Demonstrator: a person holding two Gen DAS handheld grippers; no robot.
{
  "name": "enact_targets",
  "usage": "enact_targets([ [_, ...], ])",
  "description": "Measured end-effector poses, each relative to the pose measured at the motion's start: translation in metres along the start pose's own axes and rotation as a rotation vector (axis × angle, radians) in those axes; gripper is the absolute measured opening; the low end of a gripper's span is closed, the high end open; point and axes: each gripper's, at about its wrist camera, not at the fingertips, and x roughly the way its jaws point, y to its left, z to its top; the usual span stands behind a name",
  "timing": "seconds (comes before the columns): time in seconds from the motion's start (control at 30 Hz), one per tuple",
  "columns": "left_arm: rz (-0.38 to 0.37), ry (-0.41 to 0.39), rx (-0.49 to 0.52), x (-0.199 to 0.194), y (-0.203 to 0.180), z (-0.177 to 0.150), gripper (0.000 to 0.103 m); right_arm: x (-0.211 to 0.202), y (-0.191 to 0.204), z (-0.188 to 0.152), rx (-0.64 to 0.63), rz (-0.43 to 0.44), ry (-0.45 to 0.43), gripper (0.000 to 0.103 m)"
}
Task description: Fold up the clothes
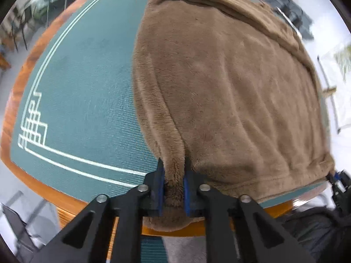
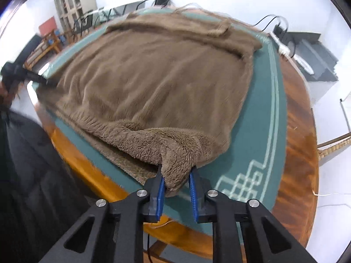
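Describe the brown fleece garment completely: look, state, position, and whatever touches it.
The brown fleece garment is plush, tan and fuzzy, lying mostly flat and smoothed over the green table mat, with a folded, collar-like part at its far end. Its near hem runs along the table's wooden rim. The left gripper pinches one near corner, which droops past the rim; the right gripper pinches the other, bunching it slightly upward.

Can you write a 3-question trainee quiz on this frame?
1. True or false: the left gripper is shut on the garment.
2. The right gripper holds: A) a sleeve, B) a near corner, C) nothing.
3. What colour is the mat under the garment?

Key: 1 true. 2 B. 3 teal-green.
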Motion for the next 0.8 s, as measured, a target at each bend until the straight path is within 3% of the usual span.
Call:
enact_targets([
  [0.13, -0.049, -0.038, -0.041, -0.021, 0.002, 0.011, 0.012, -0.018, -0.008, 0.021, -0.007, -0.042, -0.080, 0.017],
  [0.3, -0.123, -0.154, -0.090, -0.070, 0.006, 0.039, 0.011, -0.033, -0.025, 0.054, -0.005, -0.098, -0.179, 0.012],
  [0.53, -0.150, -0.260, -0.030, -0.114, -0.011, 0.081, 0.011, -0.032, -0.037, 0.094, -0.049, -0.193, -0.281, 0.012],
  [0.73, -0.223, -0.319, -0.018, -0.137, -0.013, 0.139, 0.011, -0.038, -0.058, 0.145, -0.033, -0.310, -0.396, 0.012],
  [0.8, -0.240, -0.339, -0.011, -0.128, -0.025, 0.170, 0.011, -0.039, -0.068, 0.166, -0.023, -0.353, -0.436, 0.012],
])
